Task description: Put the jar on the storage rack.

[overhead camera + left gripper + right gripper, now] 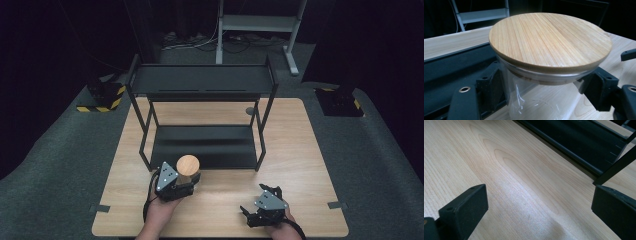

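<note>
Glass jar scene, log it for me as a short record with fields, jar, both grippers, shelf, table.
jar: clear glass jar with a round bamboo lid, lid on
jar location: front of the black two-tier shelf, near its left front leg
left gripper: jaws on either side of the jar just under the lid
right gripper: open, holding nothing, over bare tabletop
table: light wood

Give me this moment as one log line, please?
left gripper: shut on glass jar with wooden lid | right gripper: open, nothing between jaws, over table | black shelf rack: behind
</note>
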The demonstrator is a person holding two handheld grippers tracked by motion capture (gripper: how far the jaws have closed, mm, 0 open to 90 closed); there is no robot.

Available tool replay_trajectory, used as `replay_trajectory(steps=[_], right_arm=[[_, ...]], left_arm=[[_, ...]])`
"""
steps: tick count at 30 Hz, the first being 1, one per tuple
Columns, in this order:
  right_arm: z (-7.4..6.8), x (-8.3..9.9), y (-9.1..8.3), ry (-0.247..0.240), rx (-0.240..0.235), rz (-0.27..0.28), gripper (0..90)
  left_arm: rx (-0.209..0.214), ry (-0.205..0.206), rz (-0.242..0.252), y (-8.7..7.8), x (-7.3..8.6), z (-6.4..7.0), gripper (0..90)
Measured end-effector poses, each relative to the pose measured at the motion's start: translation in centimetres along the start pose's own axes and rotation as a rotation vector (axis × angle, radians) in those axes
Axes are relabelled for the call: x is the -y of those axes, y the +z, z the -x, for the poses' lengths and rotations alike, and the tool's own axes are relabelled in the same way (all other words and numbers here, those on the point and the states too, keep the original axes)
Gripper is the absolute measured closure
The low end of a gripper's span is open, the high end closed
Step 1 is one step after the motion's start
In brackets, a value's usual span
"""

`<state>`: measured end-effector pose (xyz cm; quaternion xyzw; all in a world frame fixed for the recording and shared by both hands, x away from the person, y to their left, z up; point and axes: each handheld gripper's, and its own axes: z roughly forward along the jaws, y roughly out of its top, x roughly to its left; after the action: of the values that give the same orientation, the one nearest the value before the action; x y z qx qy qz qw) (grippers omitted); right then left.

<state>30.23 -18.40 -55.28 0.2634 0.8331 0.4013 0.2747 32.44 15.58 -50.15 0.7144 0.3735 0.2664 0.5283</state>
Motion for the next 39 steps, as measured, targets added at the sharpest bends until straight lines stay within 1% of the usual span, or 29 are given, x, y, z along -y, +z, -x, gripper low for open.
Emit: replay_trajectory(steps=[7, 13, 14, 23, 25, 31, 39], right_arm=[[0.0, 0.0, 0.0, 0.004, -0.001, 0.003, 0.0], [0.0, 0.0, 0.0, 0.004, -0.003, 0.003, 0.0], [0.0, 0.0, 0.0, 0.004, -0.003, 0.003, 0.0], [0.0, 0.0, 0.0, 0.004, -0.001, 0.001, 0.0], [0.0, 0.0, 0.0, 0.003, -0.001, 0.002, 0.0], [0.0, 0.0, 0.0, 0.004, -0.002, 0.003, 0.0], [0.0, 0.0, 0.0, 0.004, -0.002, 0.003, 0.0]], left_arm=[[-0.020, 0.001, 0.000, -0.5, 0.0, -0.5, 26.5], [-0.035, -0.009, 0.001, -0.8, 0.1, -0.9, 26.5], [-0.037, -0.005, 0.001, -0.9, 0.1, -1.0, 26.5], [-0.049, -0.009, 0.011, -1.2, -0.2, -1.4, 26.5], [-0.054, -0.004, 0.011, -1.2, -0.3, -1.6, 26.5], [-0.066, -0.017, 0.021, -1.3, -0.5, -1.8, 26.5], [-0.075, -0.017, 0.027, -1.4, -0.9, -2.1, 26.5]])
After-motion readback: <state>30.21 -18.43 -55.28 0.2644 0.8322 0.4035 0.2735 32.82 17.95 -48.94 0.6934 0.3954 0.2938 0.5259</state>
